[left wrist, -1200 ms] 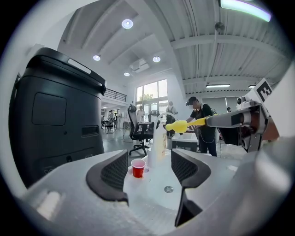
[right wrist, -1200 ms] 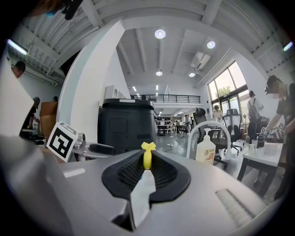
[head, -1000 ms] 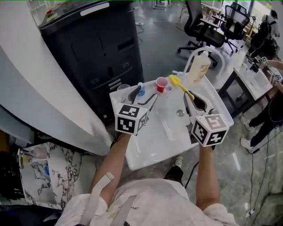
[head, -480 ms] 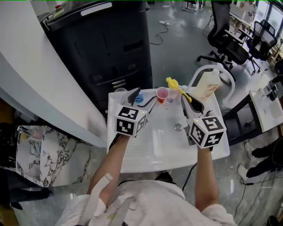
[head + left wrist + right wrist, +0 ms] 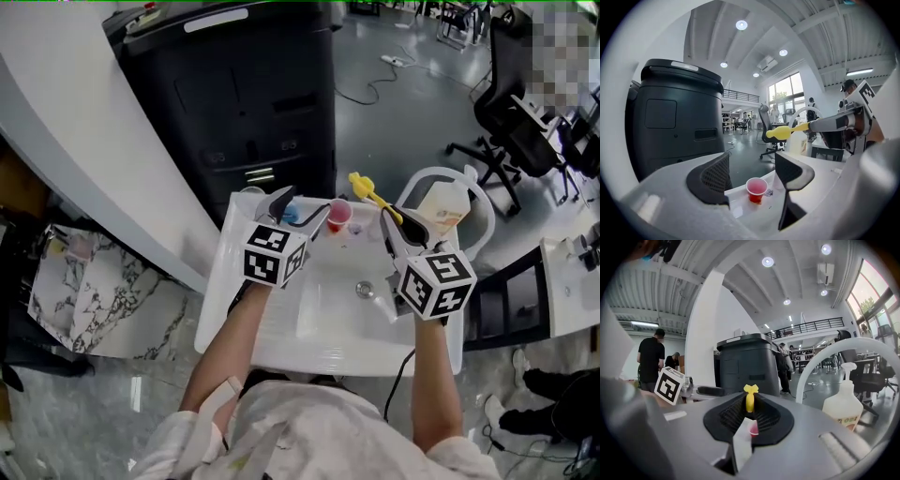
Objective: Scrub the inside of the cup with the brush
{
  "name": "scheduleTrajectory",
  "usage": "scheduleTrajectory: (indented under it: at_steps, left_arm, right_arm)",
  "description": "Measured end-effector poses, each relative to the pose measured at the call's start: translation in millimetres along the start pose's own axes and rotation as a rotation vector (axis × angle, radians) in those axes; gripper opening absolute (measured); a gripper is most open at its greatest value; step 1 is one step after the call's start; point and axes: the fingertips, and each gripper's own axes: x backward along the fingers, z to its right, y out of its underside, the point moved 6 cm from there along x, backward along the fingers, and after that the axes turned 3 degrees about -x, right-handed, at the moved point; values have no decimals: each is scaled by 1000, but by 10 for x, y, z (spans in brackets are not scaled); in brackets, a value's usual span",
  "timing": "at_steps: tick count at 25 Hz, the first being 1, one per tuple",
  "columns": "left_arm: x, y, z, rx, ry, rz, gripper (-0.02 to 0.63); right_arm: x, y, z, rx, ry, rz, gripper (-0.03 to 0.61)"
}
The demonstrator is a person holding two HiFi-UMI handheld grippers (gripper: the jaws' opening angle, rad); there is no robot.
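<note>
A small red cup (image 5: 339, 216) stands on the back rim of the white sink (image 5: 319, 323). My left gripper (image 5: 302, 204) hovers just left of it. Its jaws stand open and have just been opening, with nothing between them. In the left gripper view the cup (image 5: 757, 190) sits a little ahead of the left gripper (image 5: 752, 161). My right gripper (image 5: 394, 221) is shut on the handle of a yellow brush (image 5: 368, 190), whose head sticks out to the right of and above the cup. In the right gripper view the brush (image 5: 750, 399) rises between the jaws, the cup (image 5: 753, 427) beyond.
A soap pump bottle (image 5: 441, 211) stands under a white arched tube (image 5: 439, 174) at the sink's back right. A blue object (image 5: 292, 213) lies under the left gripper. A big black machine (image 5: 253, 94) rises behind the sink. Office chairs (image 5: 520, 131) stand at the far right.
The whole scene has swung in view as the person turned. Both grippers moved along the sink; the left one's jaws are now closer to the cup. The brush stays gripped.
</note>
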Motion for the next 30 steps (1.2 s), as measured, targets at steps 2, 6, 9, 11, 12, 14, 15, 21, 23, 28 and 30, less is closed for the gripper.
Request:
scheduleTrajectory:
  at_steps: [2,6,9,11,12,14,15,21,23,28,30]
  left_arm:
    - [-21,-16,20,2,-5,3,311]
    - [-66,1,49,-10,10,0,311]
    - [-116,19,37,-15,31,3,311]
    - [-157,65,33,-11,49,1,313]
    - [-179,92,24,-11,60,-2,316]
    - [-230,154,15,-13,91,-12,328]
    - [-259,192,24,-12,112,-17,328]
    - [-504,449,60,12,200,-31,339]
    - [-616,542,63,21,209,-41,353]
    - [-852,790,90,18,246,-68,377]
    - [-934,881,91,25,268,-72,397]
  right_arm:
    - [-14,-4,41,-4,-10,2,36]
    - [-67,-2,76,-10,-13,9,36]
    - [-100,-1,80,-14,-3,21,35]
    - [-111,24,69,-19,2,21,35]
    - [-131,31,61,-19,4,21,35]
    - [-182,30,46,-22,12,26,35]
    - [-205,31,40,-24,16,29,37]
    - [-363,66,5,-15,13,13,35]
    - [-413,74,16,-14,12,9,35]
    - [-494,106,87,-4,25,-4,35]
    - [-519,104,119,1,31,-6,35]
